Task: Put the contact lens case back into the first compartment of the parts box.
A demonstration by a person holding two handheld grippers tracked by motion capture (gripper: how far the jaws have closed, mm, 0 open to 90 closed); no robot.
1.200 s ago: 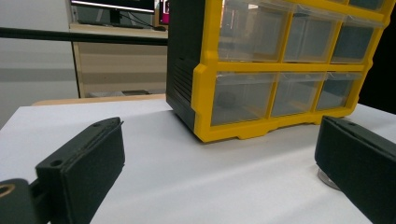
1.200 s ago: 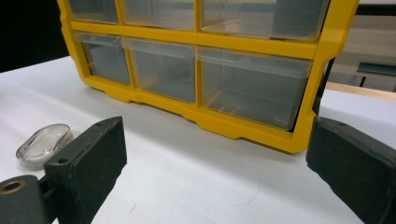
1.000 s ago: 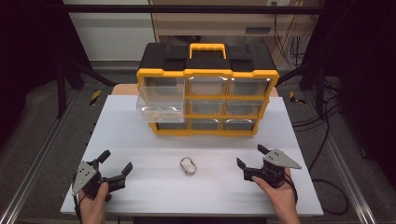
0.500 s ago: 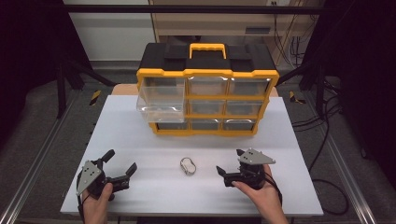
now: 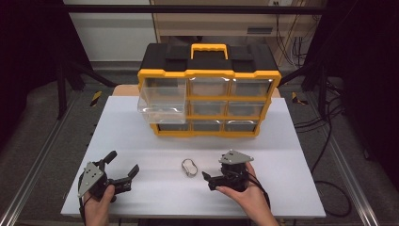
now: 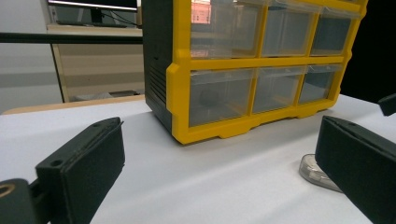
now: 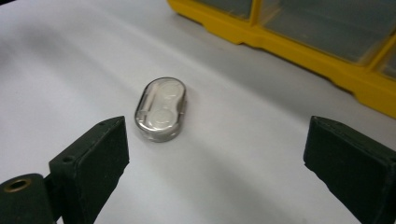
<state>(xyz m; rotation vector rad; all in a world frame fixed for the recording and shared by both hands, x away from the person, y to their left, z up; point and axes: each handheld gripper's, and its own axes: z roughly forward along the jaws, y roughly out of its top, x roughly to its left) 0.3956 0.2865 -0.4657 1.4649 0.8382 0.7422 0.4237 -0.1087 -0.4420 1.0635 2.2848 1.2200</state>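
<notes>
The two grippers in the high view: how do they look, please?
Both, the left gripper and the right gripper, are black, each with a grey three-cornered plate on top. Their jaws are blocky black pads with a small hole. A black cable trails from each one.

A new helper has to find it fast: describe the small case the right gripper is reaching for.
Start at the yellow-and-black drawer organizer at the back of the white table. In front of it, near the table's front edge, a small case lies flat, just ahead of the open right gripper. It is oval and clear, with a silvery rim and two round wells inside, and is the one loose item on the table.
</notes>
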